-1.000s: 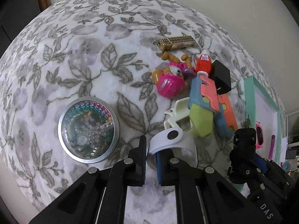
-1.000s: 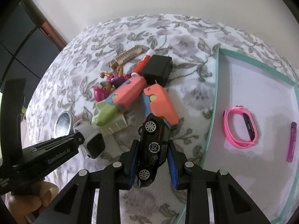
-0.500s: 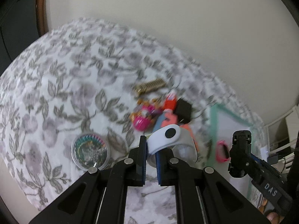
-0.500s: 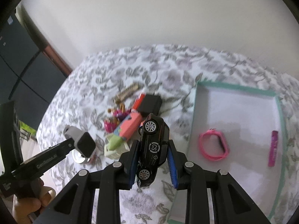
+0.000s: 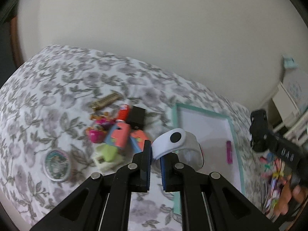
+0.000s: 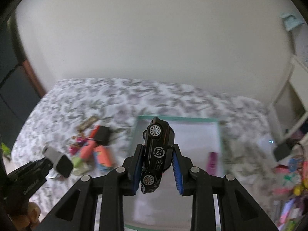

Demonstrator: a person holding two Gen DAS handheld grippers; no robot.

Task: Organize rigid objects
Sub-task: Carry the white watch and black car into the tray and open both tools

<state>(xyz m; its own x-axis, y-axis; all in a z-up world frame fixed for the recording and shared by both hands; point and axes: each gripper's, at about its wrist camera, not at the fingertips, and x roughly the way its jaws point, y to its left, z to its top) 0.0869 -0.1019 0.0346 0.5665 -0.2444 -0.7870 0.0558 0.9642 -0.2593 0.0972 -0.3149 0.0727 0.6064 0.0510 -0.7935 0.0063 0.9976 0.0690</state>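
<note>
Both grippers loaded, both above the flowered bedspread [image 5: 57,88]. Left gripper [image 5: 155,156] pinching the strap of a white watch [image 5: 178,144], jaws nearly pressed together; grip only on the thin band edge, watch body hanging off toward 2 o'clock from the fingertips. Likely failure: band pivoting or sliding out under its own weight, dropping short of the tray [image 5: 233,134] onto the bedspread, or back onto the toy pile [image 5: 117,134] at 9 o'clock. Right gripper [image 6: 157,165] clamped on a black toy car [image 6: 157,152], held nose-up across roof and underside, most of the car sticking out past the pads toward 12 o'clock. Right pad contact hard to read; looks like a gap near the tip, so possibly a one-sided, shallow hold. Risk: car tipping out forward, or rolling on its wheels after release and running into the tray wall or over the rim. Tray directly beyond the car, teal rim, a pink stick [image 6: 211,161] lying inside at 3 o'clock of the car; a pink band seems partly hidden behind the watch in the left view. Landing on either could knock them about. Both views blurred, so placement aim uncertain. Grippers close side by side over the same tray: collision risk if both go in together. Round tin [image 5: 56,165] at 8 o'clock well apart, no issue.
</note>
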